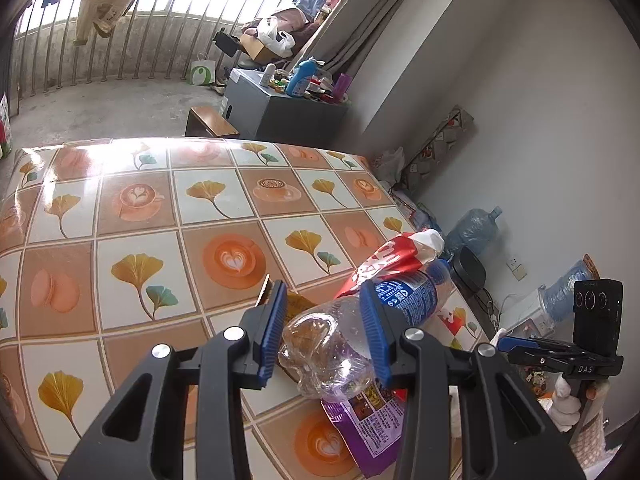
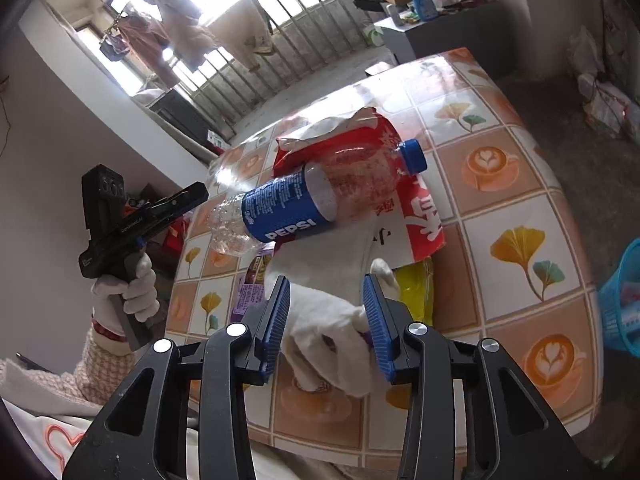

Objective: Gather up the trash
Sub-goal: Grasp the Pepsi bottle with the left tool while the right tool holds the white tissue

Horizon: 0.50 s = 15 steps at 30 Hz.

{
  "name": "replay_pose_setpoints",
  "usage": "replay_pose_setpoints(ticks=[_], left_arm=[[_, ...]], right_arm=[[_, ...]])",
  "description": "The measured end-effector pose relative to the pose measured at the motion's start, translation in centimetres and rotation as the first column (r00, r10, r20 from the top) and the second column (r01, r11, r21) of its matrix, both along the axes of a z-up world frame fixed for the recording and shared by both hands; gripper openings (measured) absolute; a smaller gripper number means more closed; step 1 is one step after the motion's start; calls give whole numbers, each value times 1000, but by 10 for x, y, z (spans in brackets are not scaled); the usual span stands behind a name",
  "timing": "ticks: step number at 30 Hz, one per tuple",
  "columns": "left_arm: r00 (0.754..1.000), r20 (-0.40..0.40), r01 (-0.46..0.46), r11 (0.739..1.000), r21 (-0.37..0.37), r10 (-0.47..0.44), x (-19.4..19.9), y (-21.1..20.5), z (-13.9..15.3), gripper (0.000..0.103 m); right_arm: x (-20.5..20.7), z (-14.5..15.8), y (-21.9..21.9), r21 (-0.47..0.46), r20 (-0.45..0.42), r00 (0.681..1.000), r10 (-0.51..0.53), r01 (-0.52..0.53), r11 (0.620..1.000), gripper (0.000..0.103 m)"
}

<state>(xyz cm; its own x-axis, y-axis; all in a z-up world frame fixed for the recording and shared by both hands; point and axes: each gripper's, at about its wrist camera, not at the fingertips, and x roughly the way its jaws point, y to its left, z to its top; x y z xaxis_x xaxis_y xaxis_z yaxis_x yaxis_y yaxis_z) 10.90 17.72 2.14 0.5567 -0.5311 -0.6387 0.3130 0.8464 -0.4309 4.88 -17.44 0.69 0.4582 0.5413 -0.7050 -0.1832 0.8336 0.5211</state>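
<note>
My left gripper is shut on the base of an empty Pepsi bottle, held over the tiled table. The bottle also shows in the right wrist view, lifted above a red and white wrapper. My right gripper is shut on a crumpled white tissue just above the table. A purple packet and a red wrapper lie under the bottle. A yellow wrapper lies beside the tissue.
A blue plastic basket stands off the table's right edge. A grey cabinet with bottles stands beyond the table. Water jugs sit on the floor by the wall. The other handle shows at the right.
</note>
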Motion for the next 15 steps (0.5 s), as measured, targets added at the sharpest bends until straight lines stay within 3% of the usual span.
replay_pose_setpoints(ticks=[5,9,15], left_arm=[[999,-47,23,999,37,-21,19,-10,-11,36],[991,-127,42,997,59,-34,35,-16,-25,36],[976,-189,110,994,-2,-109,29,-20,-29,36]], right_arm=[[-1,17,-16,210,42,997,-66,56,976,49],[20,-3,5,359,-62,997,-38,58,932,49],[45,-38,32,427,-207,978,-27,115,897,49]])
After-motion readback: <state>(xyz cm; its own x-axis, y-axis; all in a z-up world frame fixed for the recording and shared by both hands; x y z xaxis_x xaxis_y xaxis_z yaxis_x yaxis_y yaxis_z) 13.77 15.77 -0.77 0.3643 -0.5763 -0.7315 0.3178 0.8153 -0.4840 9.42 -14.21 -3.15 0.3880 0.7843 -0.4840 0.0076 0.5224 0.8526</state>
